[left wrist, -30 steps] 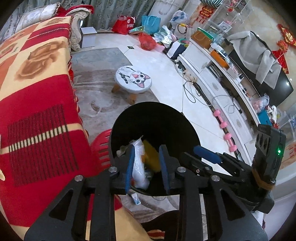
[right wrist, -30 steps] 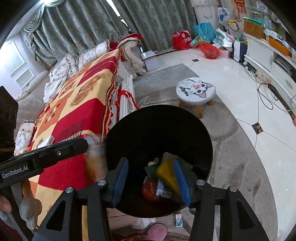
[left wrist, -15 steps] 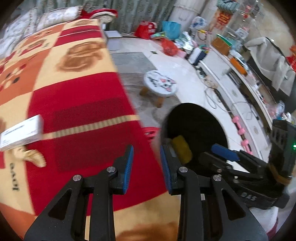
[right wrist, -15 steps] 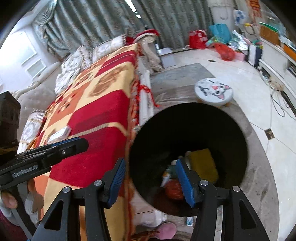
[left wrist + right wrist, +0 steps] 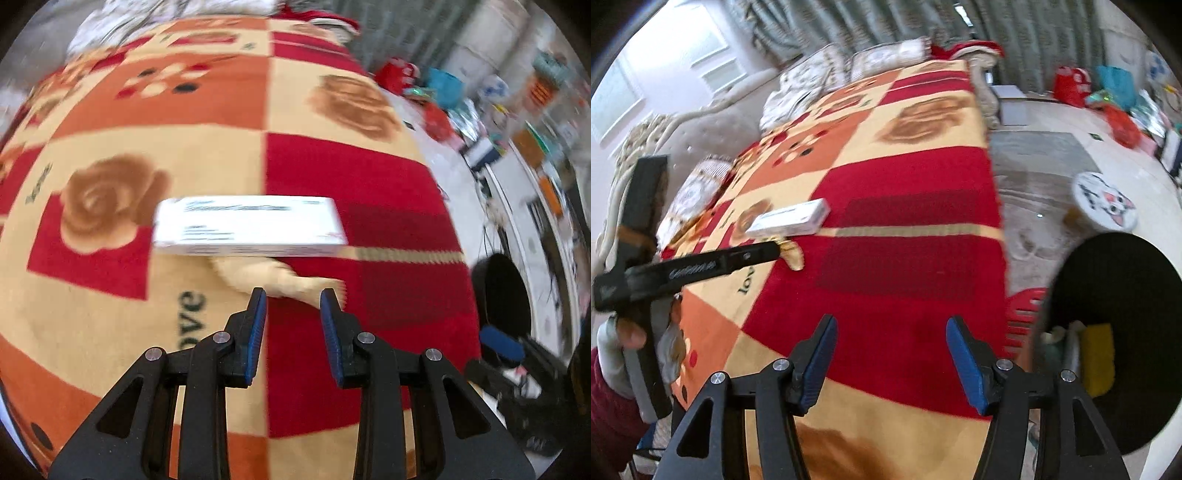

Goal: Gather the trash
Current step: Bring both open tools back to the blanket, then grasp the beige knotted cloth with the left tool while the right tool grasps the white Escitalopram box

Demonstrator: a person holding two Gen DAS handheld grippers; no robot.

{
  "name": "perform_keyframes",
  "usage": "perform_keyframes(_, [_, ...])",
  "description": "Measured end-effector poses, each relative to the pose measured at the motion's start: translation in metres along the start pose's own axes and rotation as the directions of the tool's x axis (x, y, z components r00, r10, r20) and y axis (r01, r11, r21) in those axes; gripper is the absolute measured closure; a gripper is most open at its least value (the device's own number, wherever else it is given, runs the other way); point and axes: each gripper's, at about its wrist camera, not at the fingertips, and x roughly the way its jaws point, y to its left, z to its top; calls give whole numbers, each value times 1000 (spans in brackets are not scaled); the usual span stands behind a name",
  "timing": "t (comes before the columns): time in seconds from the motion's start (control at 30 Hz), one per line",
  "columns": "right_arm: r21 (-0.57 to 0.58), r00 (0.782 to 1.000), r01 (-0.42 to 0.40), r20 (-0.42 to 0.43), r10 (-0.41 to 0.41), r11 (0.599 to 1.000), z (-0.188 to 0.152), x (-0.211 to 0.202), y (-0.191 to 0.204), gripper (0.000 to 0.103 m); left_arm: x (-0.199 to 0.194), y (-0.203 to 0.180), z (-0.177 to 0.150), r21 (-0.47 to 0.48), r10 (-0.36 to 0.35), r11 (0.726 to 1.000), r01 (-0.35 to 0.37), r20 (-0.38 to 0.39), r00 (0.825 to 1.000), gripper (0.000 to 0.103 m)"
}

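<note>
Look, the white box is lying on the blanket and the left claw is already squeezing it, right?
Not quite. The white box does lie on the blanket, but the left claw is not squeezing it. The left wrist view shows its blue pads apart with nothing between them, short of the box, beside a pale crumpled scrap.

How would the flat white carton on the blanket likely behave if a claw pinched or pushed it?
The white carton looks like thin cardboard, so probably light and somewhat crushable. Flat-sided, it should slide, not roll. The plush blanket beneath may drag against a push.
</note>
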Motion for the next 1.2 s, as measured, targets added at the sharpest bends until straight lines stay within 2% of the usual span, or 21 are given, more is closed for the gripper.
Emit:
perform_keyframes(0.07, [-14, 1000, -7, -5, 7, 1000, 2, 4, 8, 44, 4, 9, 0, -46, -11, 999, 12, 8, 1000, 73])
perform_keyframes(0.13, [-23, 1000, -11, -9, 11, 1000, 4, 7, 13, 43, 8, 15, 2, -93, -45, 995, 47, 19, 999, 58])
perform_keyframes(0.33, [-37, 1000, -6, -20, 5, 999, 10, 13, 18, 41, 8, 12, 9, -147, -104, 983, 113, 69, 992, 56])
perform_keyframes(0.47, [-36, 1000, -6, -20, 5, 999, 17, 17, 18, 40, 19, 10, 14, -146, -72, 986, 76, 32, 997, 57])
perform_keyframes(0.5, [-36, 1000, -5, -20, 4, 999, 18, 18, 18, 40, 21, 10, 14, -142, -67, 987, 69, 25, 997, 57])
perform_keyframes(0.6, [-44, 1000, -7, -13, 7, 999, 25, 20, 20, 40, 20, 12, 13, -106, -30, 994, 33, 30, 999, 85])
perform_keyframes(0.7, [-64, 1000, -20, -7, 20, 998, 36, 25, 24, 38, 14, 22, 9, -89, -57, 994, 58, 11, 998, 87])
perform_keyframes(0.83, [-157, 998, -62, -18, 60, 986, 55, 41, 43, 34, -4, 38, 2, -46, -12, 999, 13, 18, 1000, 88])
perform_keyframes(0.97, [-309, 995, -100, -45, 90, 946, 81, 67, 74, 34, -16, 61, -2, -59, 19, 998, -18, 14, 1000, 88])
perform_keyframes(1.07, [-399, 995, -94, -56, 78, 912, 102, 89, 94, 34, -14, 69, 0, -75, 30, 997, -29, 13, 999, 88])
perform_keyframes(1.13, [-408, 995, -99, -57, 82, 907, 115, 101, 99, 34, -11, 70, 3, -84, 31, 996, -29, 15, 999, 88])
perform_keyframes(1.2, [-388, 998, -61, -43, 48, 920, 129, 115, 96, 34, -4, 71, 8, -89, 39, 995, -37, 18, 999, 88])
